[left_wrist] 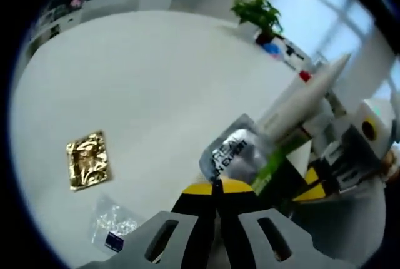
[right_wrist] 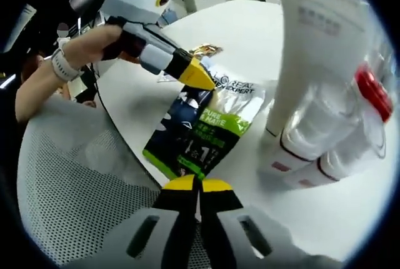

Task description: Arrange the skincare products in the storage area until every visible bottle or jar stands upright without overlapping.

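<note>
Now both grippers pinch flat grey-green-black sachet pack (right_wrist: 206,128) at desk's near edge: left gripper (left_wrist: 217,184) on grey end, right gripper (right_wrist: 197,180) on dark end, jaws closed tight. Best lift evenly, stand it beside white tube (right_wrist: 312,50). Red-capped clear bottle (right_wrist: 350,125) blurred, cropped; print barely legible.

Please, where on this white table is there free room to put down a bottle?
The wide bare stretch of the white table between the gold foil sachet and the potted plant is free. It is crowded around the L'Oreal sachet, the white tube and the red-capped bottles.
</note>
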A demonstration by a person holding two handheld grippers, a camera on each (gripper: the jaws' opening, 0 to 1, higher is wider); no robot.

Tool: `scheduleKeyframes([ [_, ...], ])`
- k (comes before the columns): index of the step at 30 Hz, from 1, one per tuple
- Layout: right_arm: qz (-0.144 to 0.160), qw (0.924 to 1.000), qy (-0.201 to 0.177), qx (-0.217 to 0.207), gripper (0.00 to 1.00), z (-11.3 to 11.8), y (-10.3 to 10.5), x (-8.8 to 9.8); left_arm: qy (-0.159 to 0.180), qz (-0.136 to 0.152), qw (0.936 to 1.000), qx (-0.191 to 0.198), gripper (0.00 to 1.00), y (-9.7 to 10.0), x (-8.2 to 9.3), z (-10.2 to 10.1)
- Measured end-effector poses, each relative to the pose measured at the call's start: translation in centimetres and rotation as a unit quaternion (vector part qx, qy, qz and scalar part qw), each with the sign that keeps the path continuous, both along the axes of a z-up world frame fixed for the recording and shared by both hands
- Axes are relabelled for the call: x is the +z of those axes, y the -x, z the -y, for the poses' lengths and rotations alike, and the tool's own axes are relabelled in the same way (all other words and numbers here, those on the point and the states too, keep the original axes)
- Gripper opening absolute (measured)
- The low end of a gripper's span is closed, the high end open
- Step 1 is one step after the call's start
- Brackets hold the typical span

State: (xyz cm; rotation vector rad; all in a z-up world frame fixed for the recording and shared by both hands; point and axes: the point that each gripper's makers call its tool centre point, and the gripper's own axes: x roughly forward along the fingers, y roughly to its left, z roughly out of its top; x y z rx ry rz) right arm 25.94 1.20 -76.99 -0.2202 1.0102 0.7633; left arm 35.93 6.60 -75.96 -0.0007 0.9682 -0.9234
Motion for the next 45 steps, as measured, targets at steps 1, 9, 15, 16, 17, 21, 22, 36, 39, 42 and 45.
scheduleKeyframes([
  [1,0.0,1.0,0.002,0.001,0.02,0.0,0.0,0.0,0.001,-0.001,1.0,0.0,0.0,0.0,0.0,0.0],
  [9,-0.018,0.999,0.041,0.001,0.08,1.2,0.5,-1.0,0.0,-0.005,1.0,0.006,0.0,0.0,-0.1,-0.2],
  [15,0.001,0.9981,0.06,-0.011,0.03,2.3,0.1,-0.7,-0.017,-0.006,0.9998,0.011,0.0,-0.2,-0.6,-0.9],
  [16,0.005,0.9982,0.058,-0.012,0.02,2.4,0.0,-0.6,-0.018,-0.007,0.9997,0.011,0.0,-0.2,-0.6,-1.0],
  [17,0.007,0.9982,0.056,-0.019,0.01,2.4,0.0,-0.4,-0.016,-0.006,0.9997,0.014,0.0,-0.3,-0.6,-1.1],
  [21,0.017,0.999,0.041,-0.008,0.01,1.4,0.1,0.2,-0.015,-0.008,0.9997,0.017,0.0,-0.3,-0.6,-1.0],
  [22,0.022,0.9991,0.034,-0.008,0.01,1.0,0.0,0.5,-0.017,-0.008,0.9997,0.017,0.0,-0.3,-0.8,-1.1],
  [36,0.05,0.9966,0.051,0.042,0.21,-3.0,-0.5,0.9,-0.007,-0.018,0.9996,0.023,0.0,-0.2,-0.9,-1.0],
  [39,0.062,0.9952,0.057,0.05,0.19,-3.7,-1.0,1.3,-0.004,-0.015,0.9996,0.024,0.0,-0.2,-0.9,-0.9],
  [42,0.068,0.9939,0.066,0.056,0.21,-4.6,-1.5,1.0,-0.002,-0.018,0.9994,0.028,0.0,-0.3,-1.0,-0.9],
  [45,0.066,0.993,0.075,0.063,0.22,-5.1,-1.5,0.3,0.002,-0.019,0.9992,0.035,0.0,-0.4,-1.2,-0.8],
])
